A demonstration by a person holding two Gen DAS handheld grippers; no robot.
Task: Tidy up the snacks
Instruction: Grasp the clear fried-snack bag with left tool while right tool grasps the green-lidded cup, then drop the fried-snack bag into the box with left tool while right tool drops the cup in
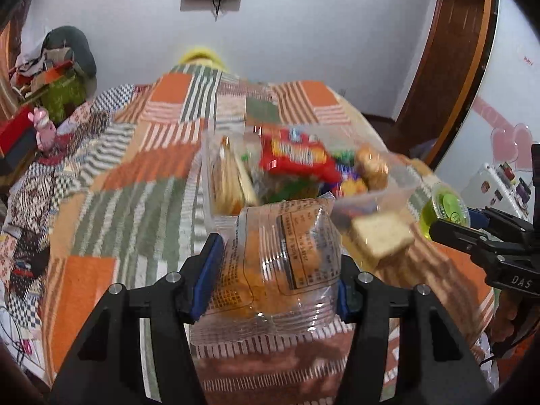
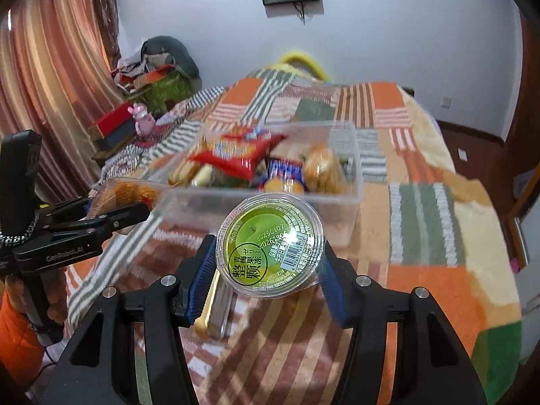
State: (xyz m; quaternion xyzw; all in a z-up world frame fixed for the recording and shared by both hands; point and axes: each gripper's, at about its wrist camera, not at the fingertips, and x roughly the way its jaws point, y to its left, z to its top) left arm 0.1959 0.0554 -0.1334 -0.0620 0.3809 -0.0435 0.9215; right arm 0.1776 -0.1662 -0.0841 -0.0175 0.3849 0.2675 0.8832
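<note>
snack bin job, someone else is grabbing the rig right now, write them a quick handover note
Left tool: shut on the clear snack bag of orange pieces, held above the patchwork blanket.
Right tool: shut on the green jelly cup, lid facing the camera, just short of the bin.
Clear plastic bin: on the blanket ahead of both tools, already holding a red packet and other snacks.
Done: most snacks are in the bin.
Left: put the bag and cup in the bin; a wrapped cracker pack lies on the blanket beside the bin.
</note>
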